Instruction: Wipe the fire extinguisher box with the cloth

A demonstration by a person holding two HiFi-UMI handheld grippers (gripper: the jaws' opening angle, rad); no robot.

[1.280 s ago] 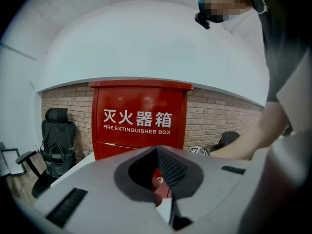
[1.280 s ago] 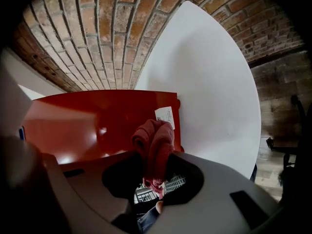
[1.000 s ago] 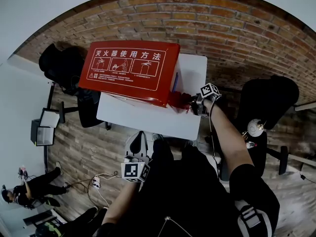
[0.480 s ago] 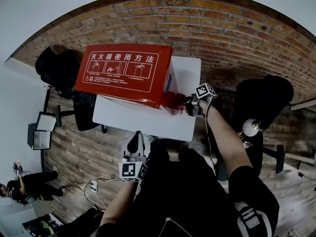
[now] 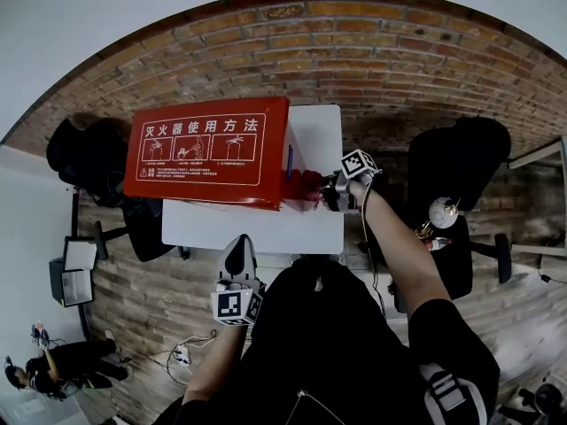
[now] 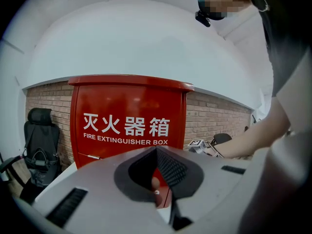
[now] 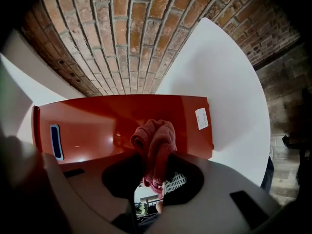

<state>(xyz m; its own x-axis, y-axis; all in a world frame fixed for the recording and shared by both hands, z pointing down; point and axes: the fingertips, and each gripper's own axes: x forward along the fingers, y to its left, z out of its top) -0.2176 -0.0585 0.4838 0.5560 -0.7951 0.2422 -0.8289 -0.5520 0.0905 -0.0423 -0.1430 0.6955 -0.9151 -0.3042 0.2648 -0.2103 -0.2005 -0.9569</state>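
A red fire extinguisher box [image 5: 208,153] with white lettering stands on a white table [image 5: 266,228]. My right gripper [image 5: 330,193] is at the box's right side, shut on a red cloth [image 5: 304,184] that touches that side. In the right gripper view the bunched cloth [image 7: 155,143] sticks out between the jaws of the right gripper [image 7: 153,179] against the glossy red panel [image 7: 107,126]. My left gripper [image 5: 239,259] hangs off the table's near edge, jaws together and holding nothing. Seen from the left gripper [image 6: 158,182], the box front [image 6: 126,121] is straight ahead.
A black office chair [image 5: 89,153] stands left of the table and another chair [image 5: 456,162] to its right. A brick wall [image 5: 372,51] runs behind the table. A white sticker [image 7: 201,118] and a blue slot [image 7: 56,142] mark the box side. A person [image 5: 62,361] sits low at far left.
The head view has shifted, so box and table sit further left in it. The right gripper with the cloth stays against the box's right side. The left gripper has hardly moved.
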